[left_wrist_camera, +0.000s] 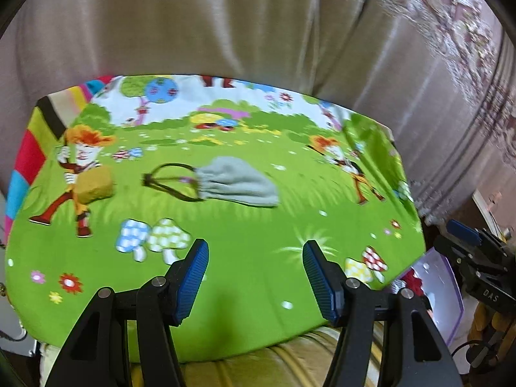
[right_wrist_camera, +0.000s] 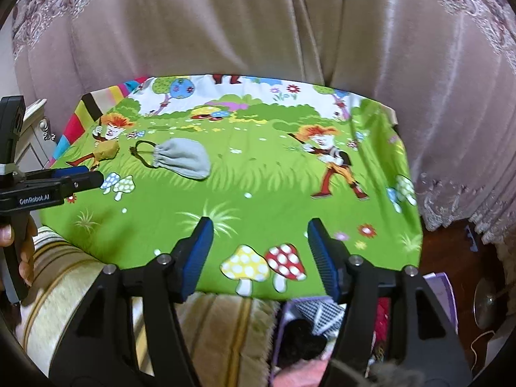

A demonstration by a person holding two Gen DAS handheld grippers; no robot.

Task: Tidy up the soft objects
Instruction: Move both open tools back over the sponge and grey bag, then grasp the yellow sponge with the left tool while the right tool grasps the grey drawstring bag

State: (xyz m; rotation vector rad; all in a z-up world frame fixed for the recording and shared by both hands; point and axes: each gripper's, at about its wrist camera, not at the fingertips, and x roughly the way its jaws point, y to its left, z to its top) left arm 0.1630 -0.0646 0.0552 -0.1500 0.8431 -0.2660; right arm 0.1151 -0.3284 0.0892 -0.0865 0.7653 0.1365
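Left wrist view shows a pinkish curtain (left_wrist_camera: pixel 225 25) filling the background behind a desk covered by a bright green cartoon cloth (left_wrist_camera: pixel 245 251) printed with mushrooms, flowers and running figures. On the cloth, left of centre and toward the far side, lies a grey drawstring pouch (left_wrist_camera: pixel 238 182) on its side, its dark cord looped out to the left. Well apart from it, nearer the left edge, sits a small yellow sponge (left_wrist_camera: pixel 93 183). A striped beige cushion (left_wrist_camera: pixel 290 354) shows below the near edge of the cloth. The left tongs (left_wrist_camera: pixel 254 279) hang over the near part of the cloth with their blue pads apart and nothing between them. In the right wrist view, the right tongs (right_wrist_camera: pixel 259 256) hang above the printed mushrooms at the near edge, likewise apart and empty; the pouch (right_wrist_camera: pixel 183 158) and sponge (right_wrist_camera: pixel 108 151) lie far off at upper left. A purple bin (right_wrist_camera: pixel 441 293) of mixed fabrics sits below the desk edge at lower right. A hand (right_wrist_camera: pixel 17 245) grips the left tongs' handle at the left border.
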